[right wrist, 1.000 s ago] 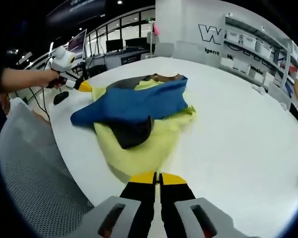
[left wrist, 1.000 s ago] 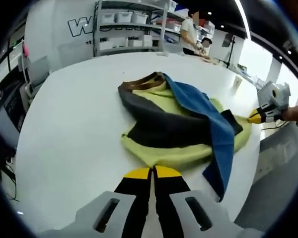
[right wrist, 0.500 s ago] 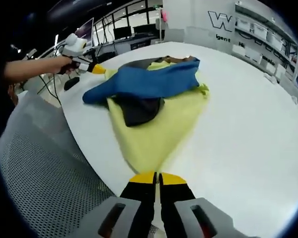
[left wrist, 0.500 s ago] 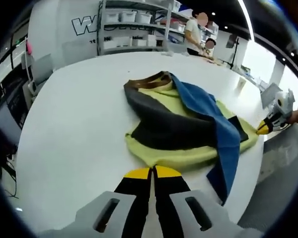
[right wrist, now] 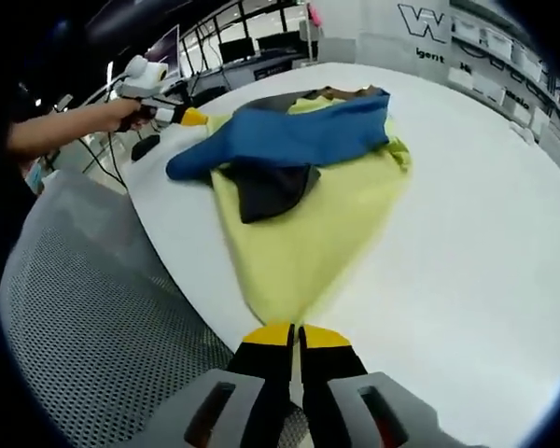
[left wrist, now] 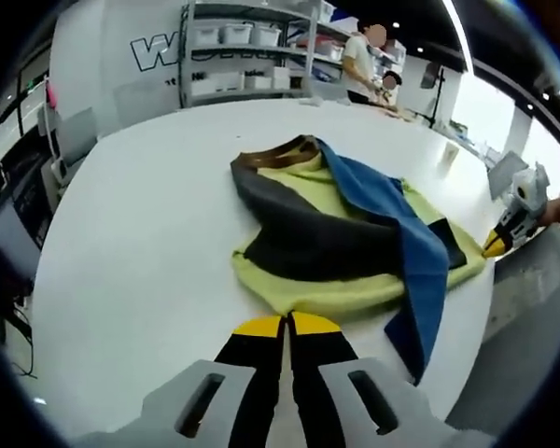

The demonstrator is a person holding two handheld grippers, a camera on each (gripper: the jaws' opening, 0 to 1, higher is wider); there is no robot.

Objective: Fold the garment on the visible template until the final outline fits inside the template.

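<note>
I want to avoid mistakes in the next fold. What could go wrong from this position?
1. The blue sleeve already hangs past the edge of the round white table; it may drag the yellow, grey and blue garment off the table.
2. The right gripper is shut on a yellow corner of it right at the table edge, stretching the cloth into a point; further pulling could distort the fold.
3. No template outline is visible, so the fit is hard to judge.

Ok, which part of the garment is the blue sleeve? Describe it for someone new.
On the white table lies a yellow-green garment with dark grey panels. The blue sleeve is the long strip running diagonally over it from the brown collar to the table edge, the garment's one blue part.
</note>
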